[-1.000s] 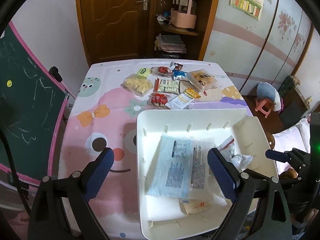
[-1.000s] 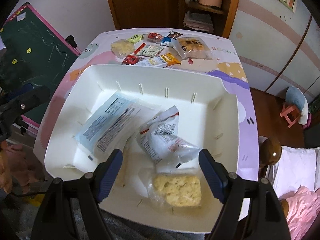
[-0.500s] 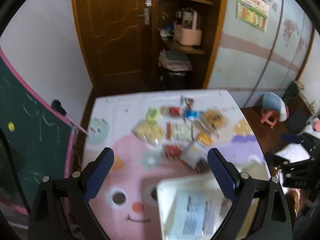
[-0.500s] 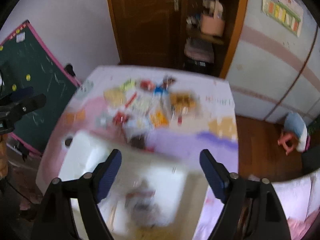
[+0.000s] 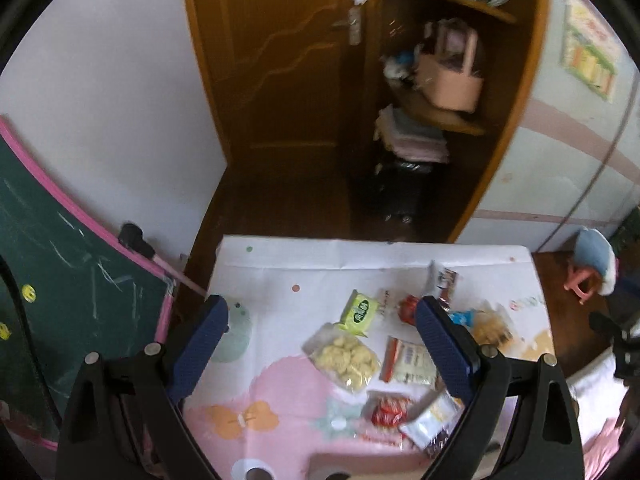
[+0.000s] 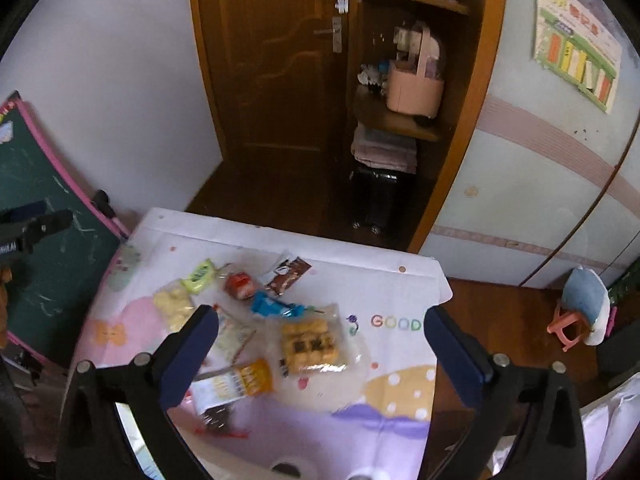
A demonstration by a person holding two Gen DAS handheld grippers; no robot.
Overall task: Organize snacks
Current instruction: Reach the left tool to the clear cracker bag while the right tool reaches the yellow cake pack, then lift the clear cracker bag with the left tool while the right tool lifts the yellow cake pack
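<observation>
Loose snack packets lie on the cartoon-print tablecloth [image 5: 280, 280]. In the left wrist view, my left gripper [image 5: 322, 312] hangs open above a green packet [image 5: 359, 312], a clear bag of pale cookies [image 5: 344, 356] and a white-and-red pack [image 5: 408, 360]. A red packet [image 5: 386, 408] lies nearer. In the right wrist view, my right gripper [image 6: 320, 318] is above a bag of brown cakes [image 6: 312, 346] and a blue packet [image 6: 274, 308]. Its jaws are opening and nothing is between them. A yellow-and-white pack [image 6: 236, 384] lies by its left finger [image 6: 200, 336].
A green chalkboard [image 5: 60, 280] leans at the table's left side. Beyond the far edge stand a wooden door [image 6: 272, 80] and a corner shelf holding a pink basket [image 6: 416, 88]. A small pink stool [image 6: 572, 328] sits on the floor at the right.
Both grippers have risen and swung from over the white bin toward the far snack pile. The bin has dropped out of view. The right jaws have spread wider.
</observation>
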